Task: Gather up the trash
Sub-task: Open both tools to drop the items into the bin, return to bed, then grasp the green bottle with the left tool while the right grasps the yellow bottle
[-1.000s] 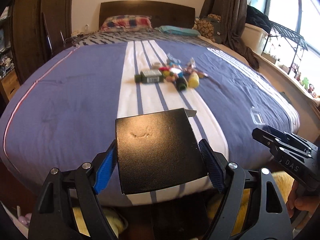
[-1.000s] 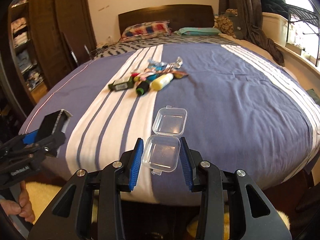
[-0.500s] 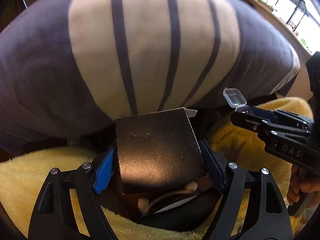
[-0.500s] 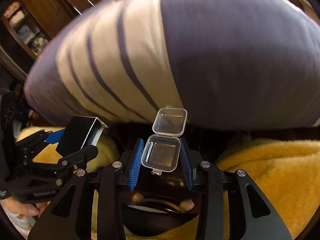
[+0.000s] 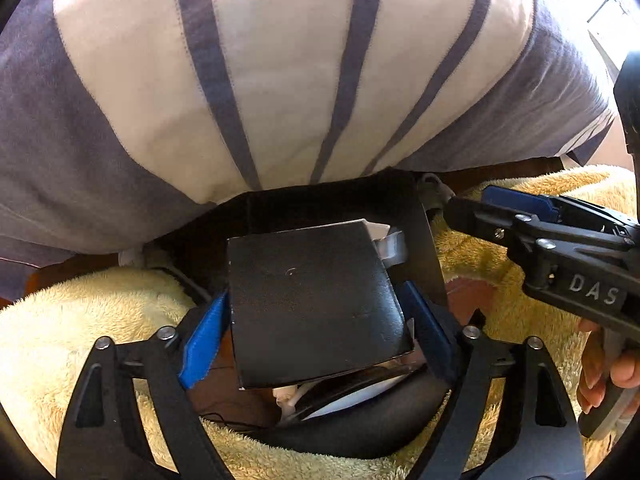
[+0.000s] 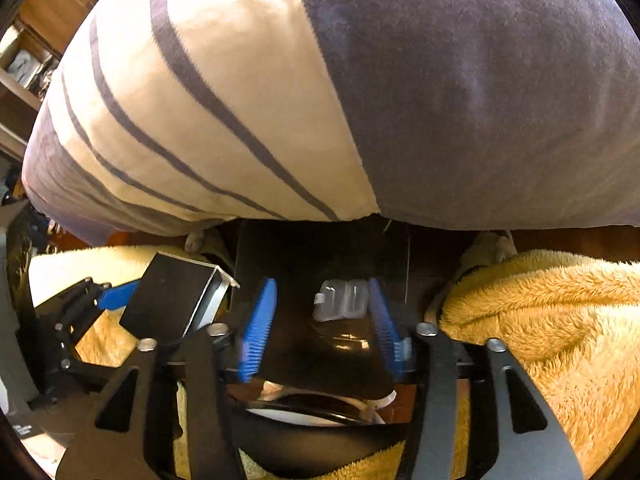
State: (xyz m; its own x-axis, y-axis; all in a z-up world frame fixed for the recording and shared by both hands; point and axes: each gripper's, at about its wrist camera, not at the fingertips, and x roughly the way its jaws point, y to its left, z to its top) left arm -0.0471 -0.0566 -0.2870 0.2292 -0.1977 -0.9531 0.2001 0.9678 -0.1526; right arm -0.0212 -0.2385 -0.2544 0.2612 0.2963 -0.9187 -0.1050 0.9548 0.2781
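Observation:
My left gripper [image 5: 316, 292] points steeply down over a black bin [image 5: 360, 428] at the foot of the bed. A black box [image 5: 316, 304] still sits between its opening jaws, against the left pad [image 5: 204, 344], with a sliver of gap at the right pad. The right wrist view shows this box [image 6: 172, 300] at the left. My right gripper [image 6: 323, 284] hangs over the same bin [image 6: 320, 440], jaws opening wide. A small clear plastic case [image 6: 342, 300], blurred, lies loose beside the right pad [image 6: 386, 336], far from the left one.
The bed's purple and white striped cover [image 5: 280, 80] bulges over the bin's far side. A yellow fluffy rug [image 5: 80, 340] surrounds the bin. My right gripper [image 5: 464, 208] reaches in from the right, a person's hand [image 5: 612, 372] on its handle. Wooden shelves [image 6: 28, 64] stand far left.
Both grippers dropped from above the bed and tipped down over the bin. The right jaws spread and the clear case slipped from between them. The left jaws widened slightly around the box.

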